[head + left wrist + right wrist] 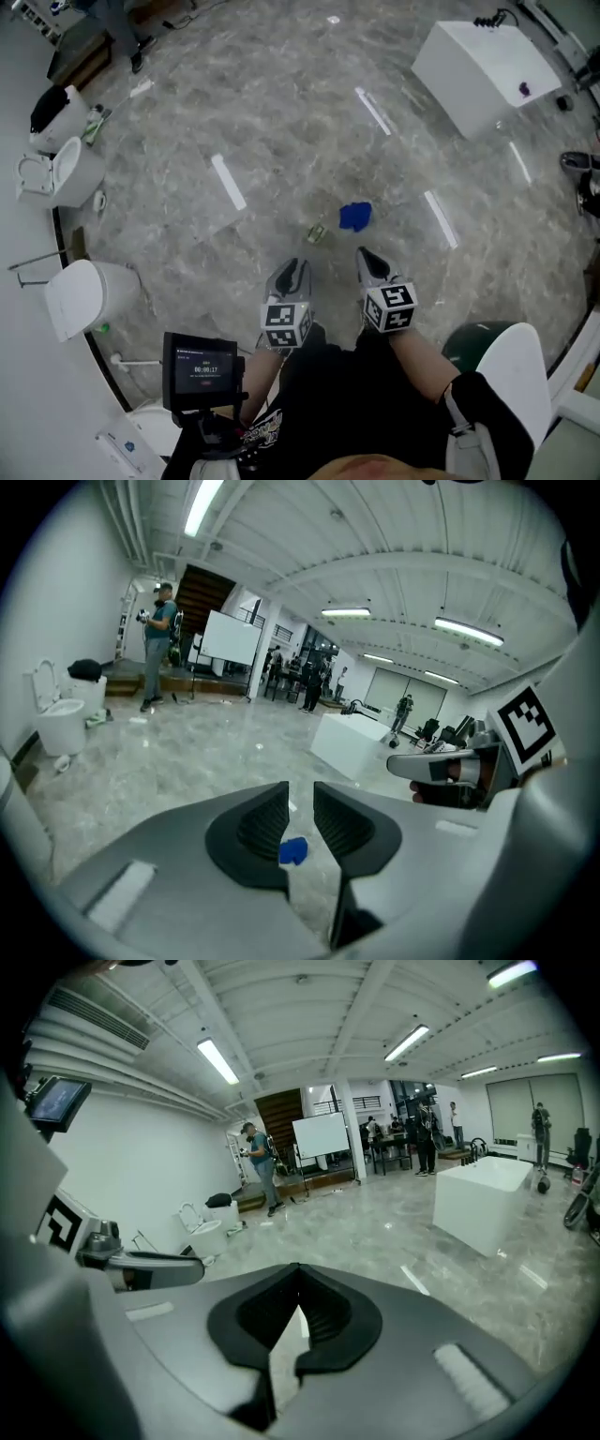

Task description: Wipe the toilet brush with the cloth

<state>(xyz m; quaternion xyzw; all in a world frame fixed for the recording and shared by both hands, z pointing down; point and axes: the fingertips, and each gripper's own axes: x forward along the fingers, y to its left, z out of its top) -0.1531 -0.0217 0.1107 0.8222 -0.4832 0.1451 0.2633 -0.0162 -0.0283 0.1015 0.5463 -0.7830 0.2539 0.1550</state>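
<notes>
Toilet [61, 169], white, at the left wall. Left gripper [292, 270], held above the marble floor [281, 112]; its own view shows the jaws parted and gripping nothing, with the blue cloth [355, 217] lying on the floor seen through the gap. Small pale item [317, 232] just beside the cloth, head view only, unidentifiable. Right gripper [368, 255], jaws closed together, empty. White tub [483, 70], far right. Standing person [159, 644], gripper views only.

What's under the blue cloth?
Only the grey marble floor shows around the blue cloth; a small object lies beside it. Anything beneath the cloth is covered.
</notes>
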